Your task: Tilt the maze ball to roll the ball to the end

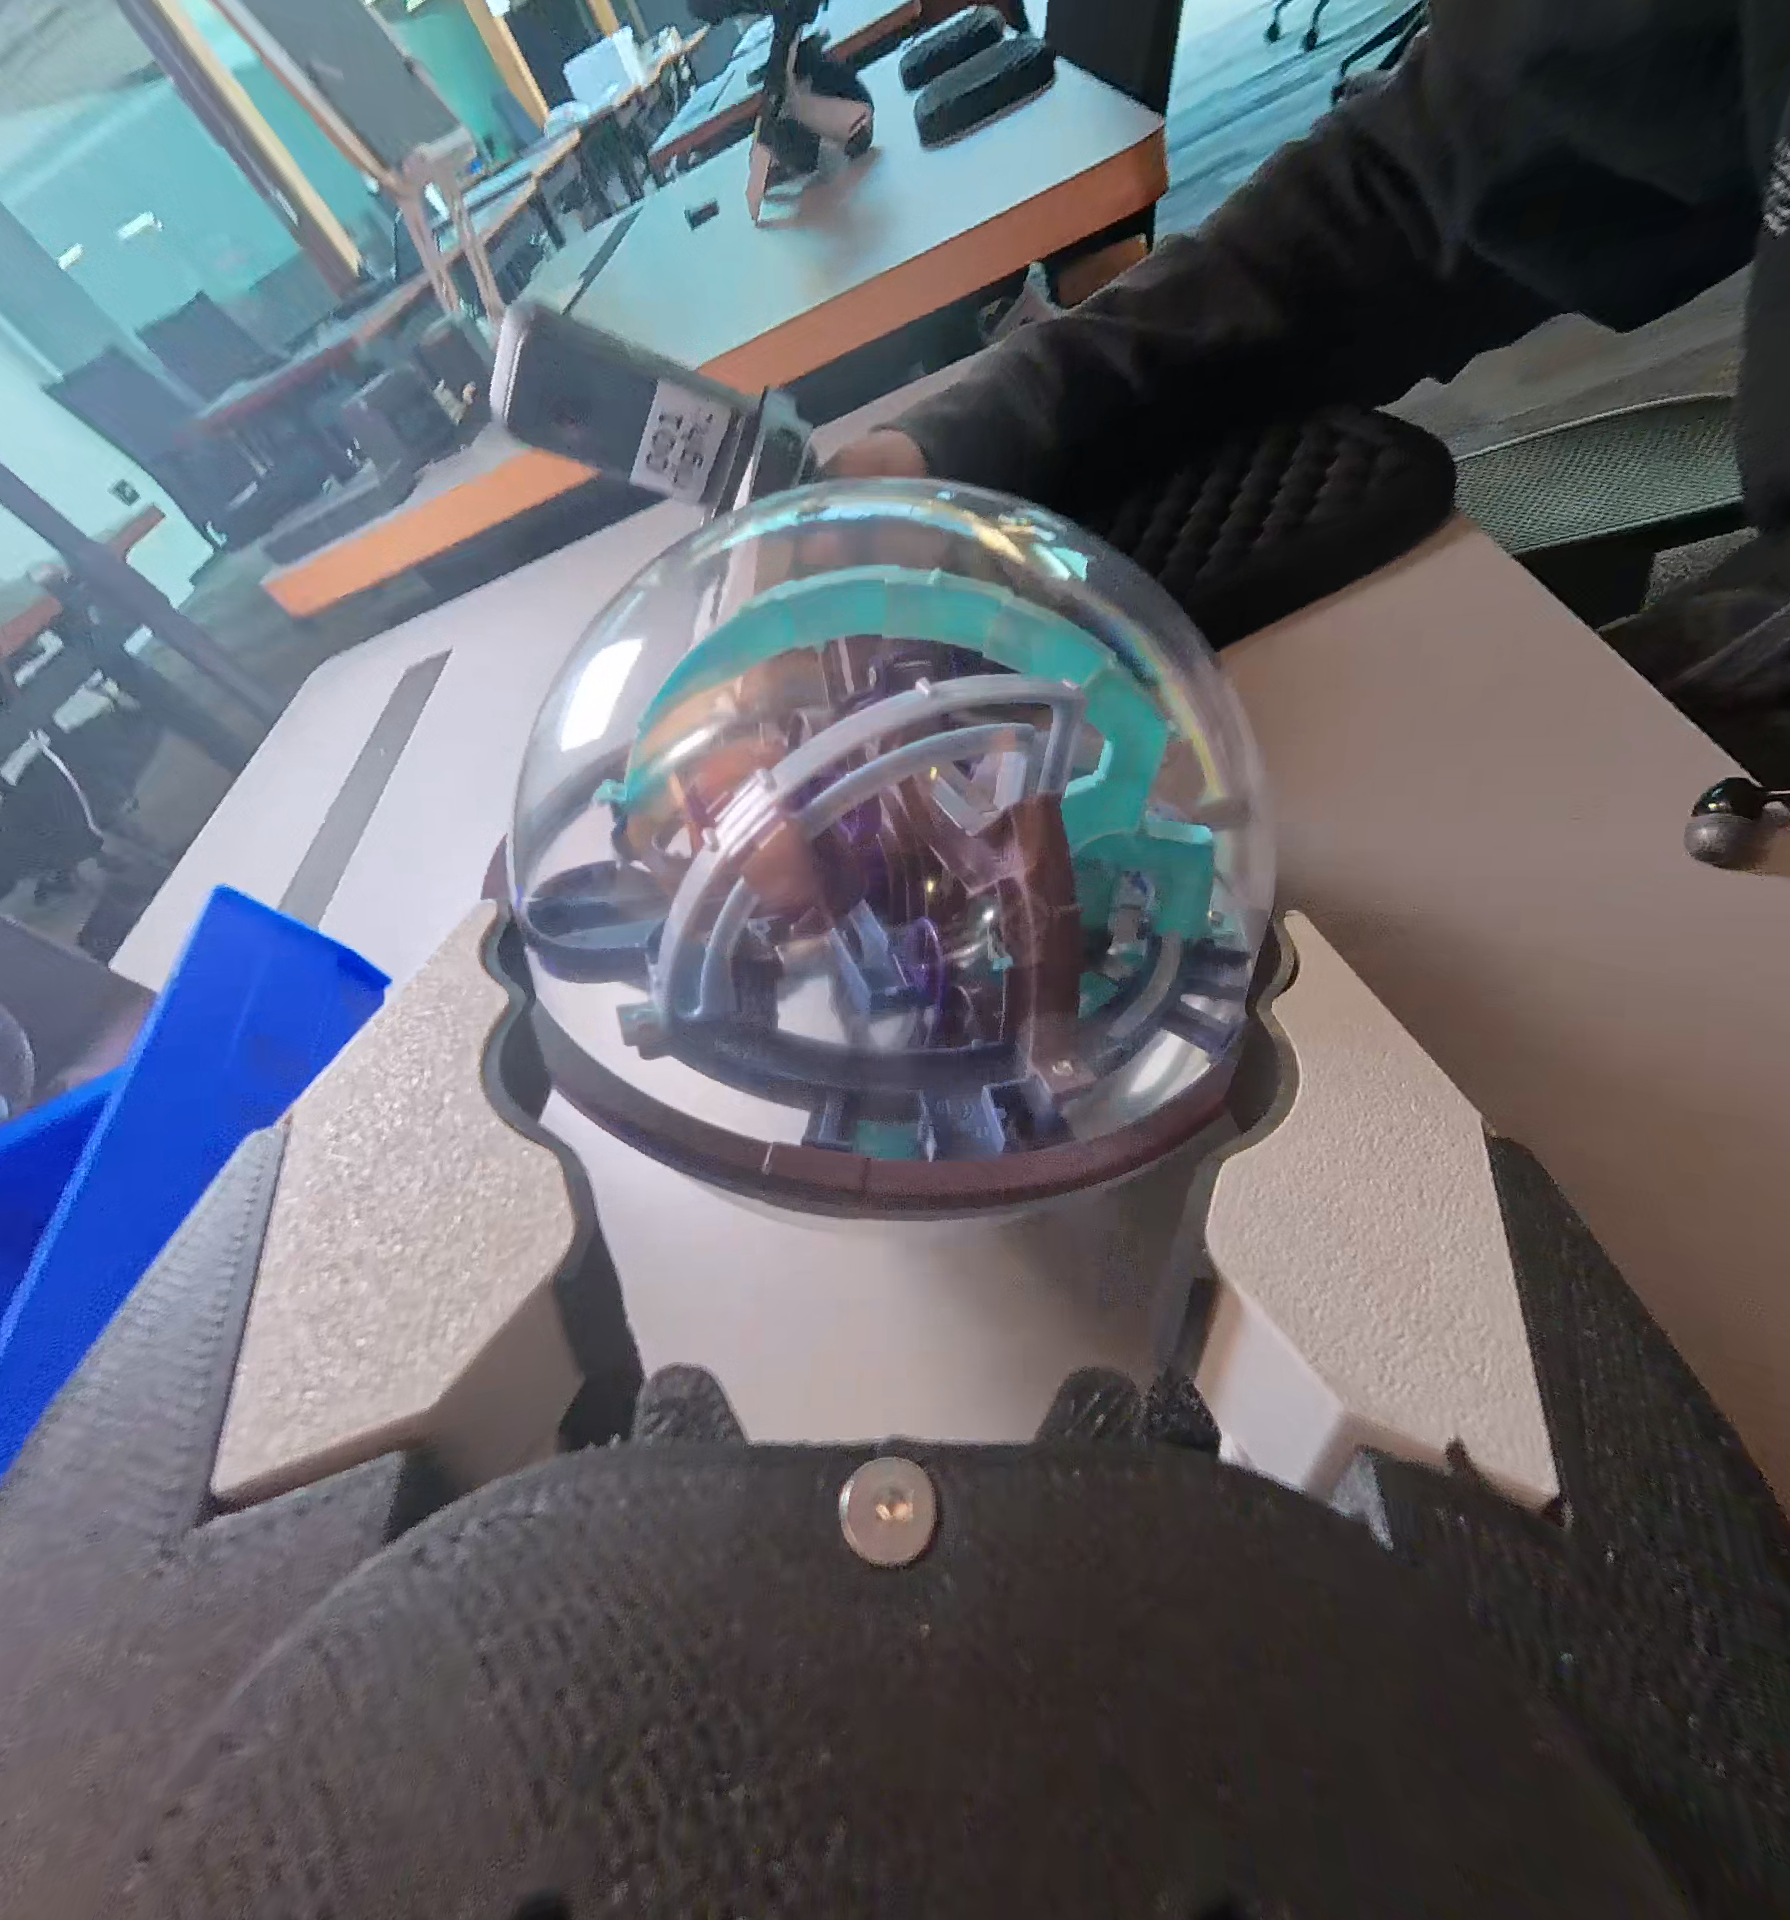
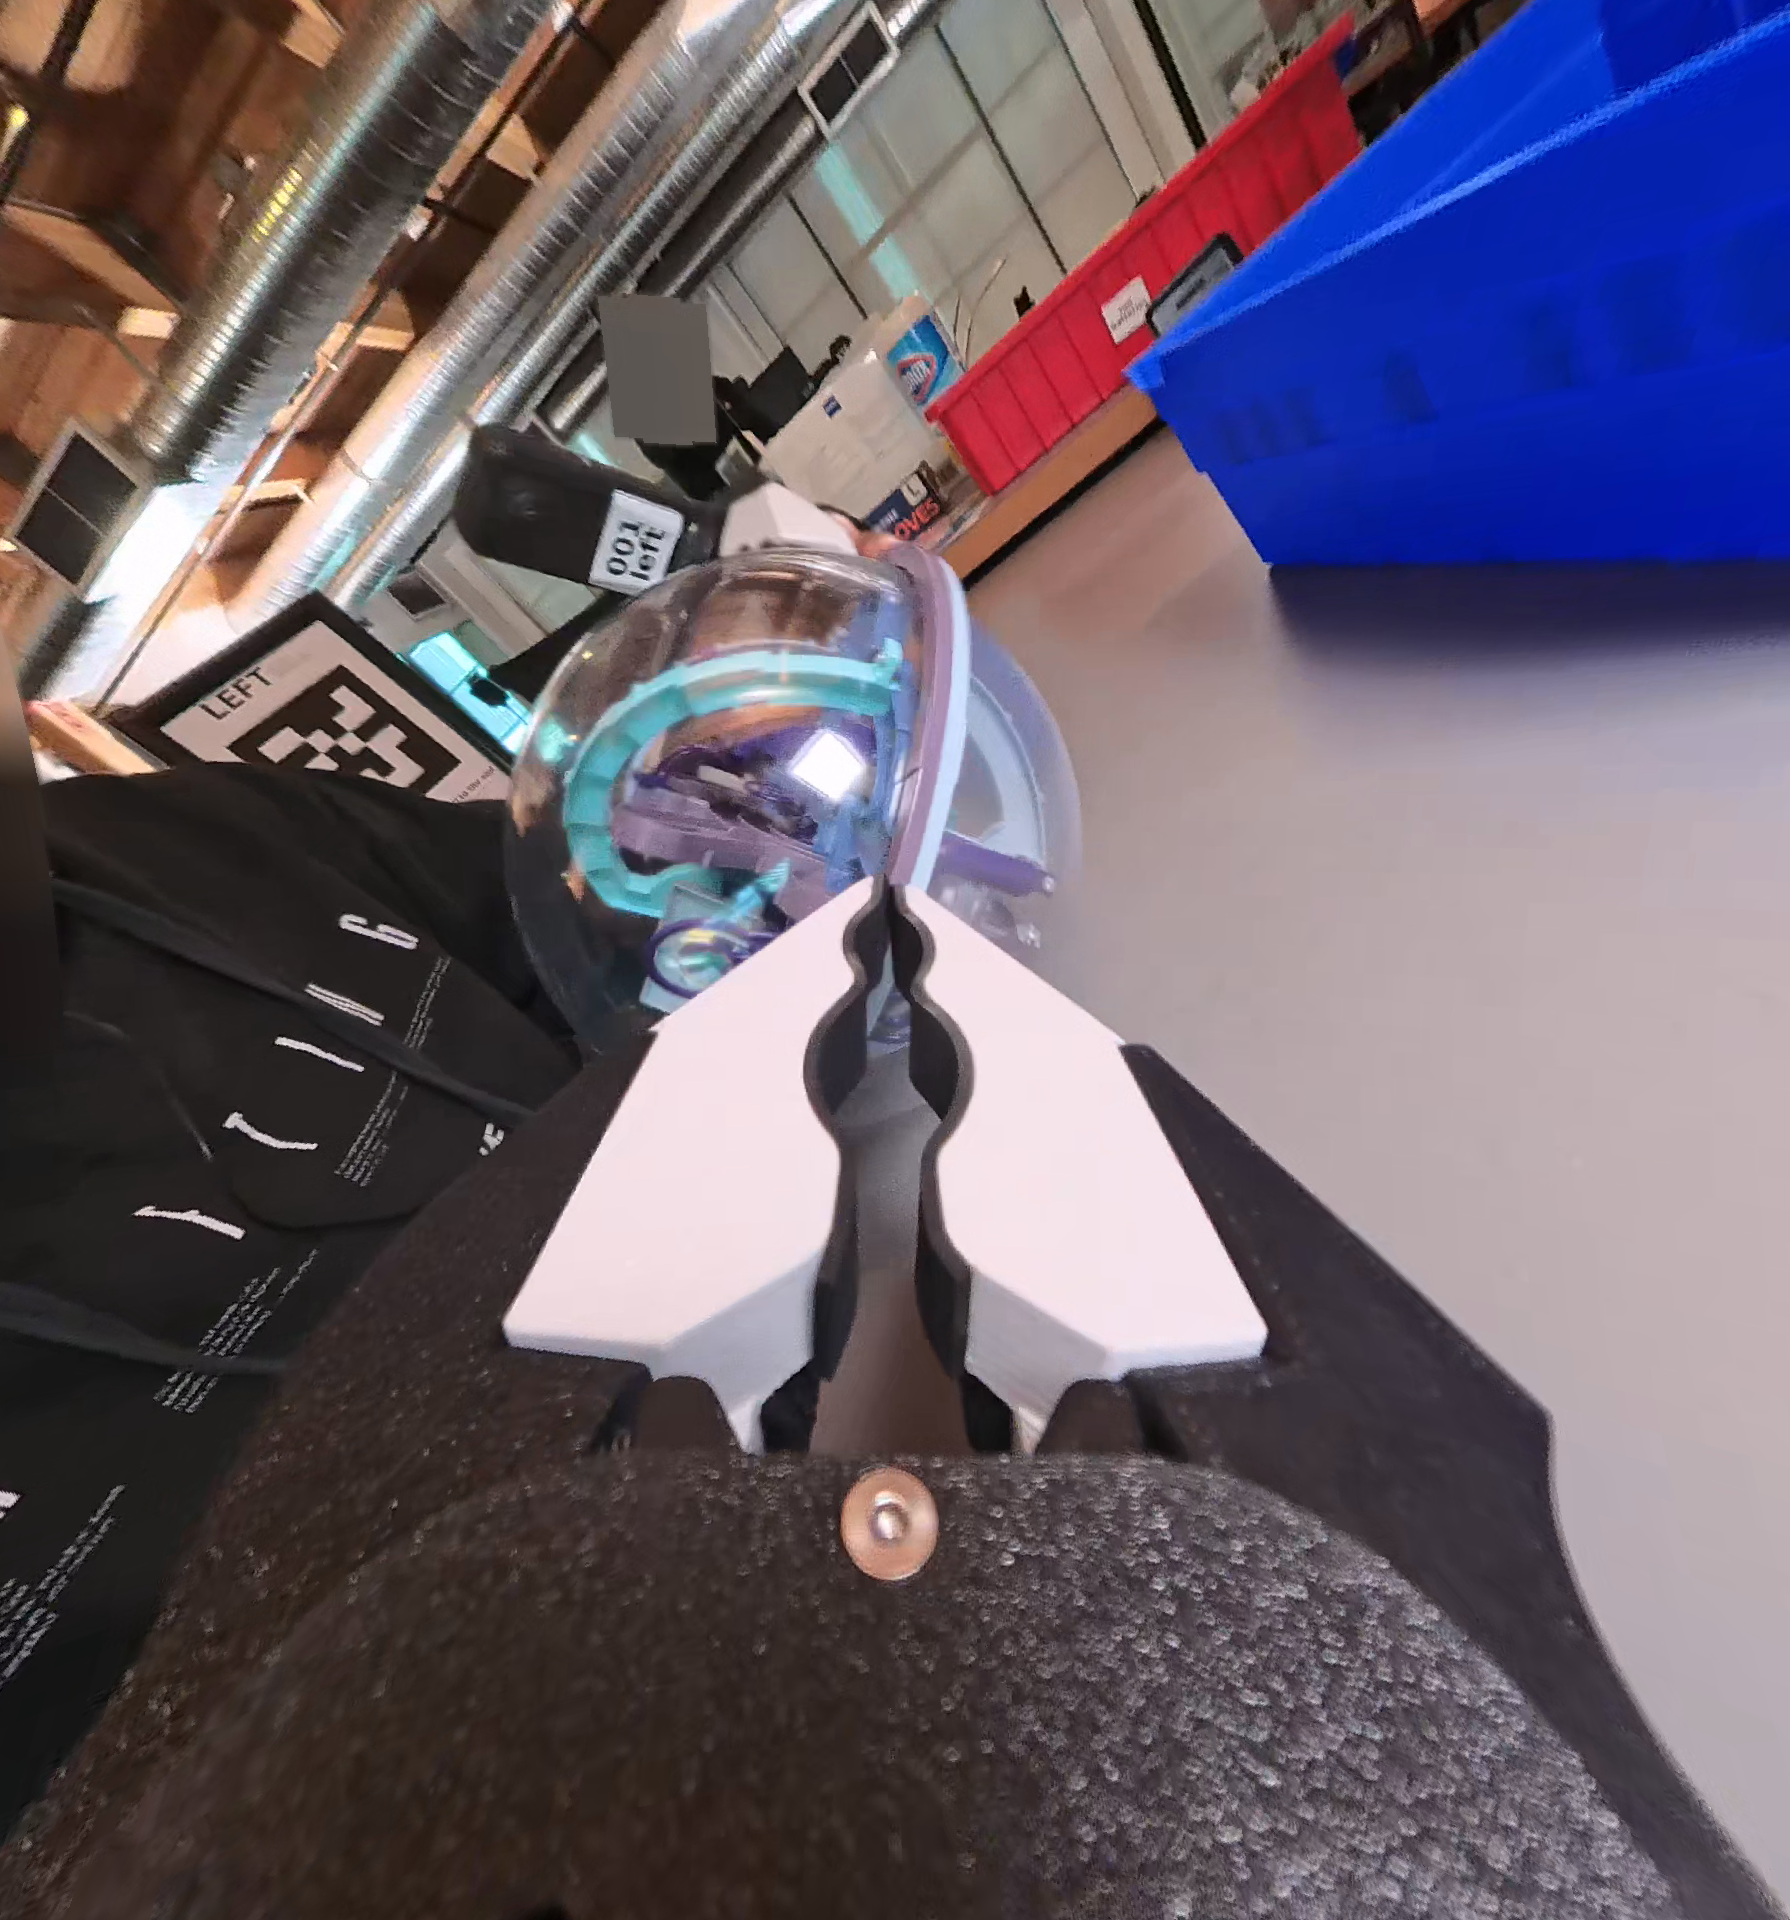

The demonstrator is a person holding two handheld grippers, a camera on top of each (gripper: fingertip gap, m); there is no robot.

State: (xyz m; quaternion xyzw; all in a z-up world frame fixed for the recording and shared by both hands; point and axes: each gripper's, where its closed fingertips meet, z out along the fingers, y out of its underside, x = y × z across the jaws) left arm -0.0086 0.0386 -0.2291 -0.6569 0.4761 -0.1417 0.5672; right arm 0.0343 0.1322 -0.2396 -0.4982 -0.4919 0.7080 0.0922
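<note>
The maze ball (image 1: 891, 831) is a clear sphere with teal, grey, brown and purple tracks inside. My left gripper (image 1: 891, 966) is spread wide around it, and both pale pads (image 1: 434, 1091) press on its sides at the dark equator ring. In the right wrist view the maze ball (image 2: 766, 790) is tilted, with its purple ring nearly upright. My right gripper (image 2: 886, 904) is shut, and its tips rest against the edge of that ring. The right gripper's body (image 1: 621, 416) shows behind the ball. The small ball inside is too blurred to place.
A blue bin (image 1: 143, 1143) stands at the left of the grey table (image 1: 1493, 1039); it also shows at the far right in the right wrist view (image 2: 1597, 312), with a red bin (image 2: 1130, 312) behind it. A person's black sleeve (image 1: 1286, 312) is behind the ball. A small black object (image 1: 1722, 821) lies at the right.
</note>
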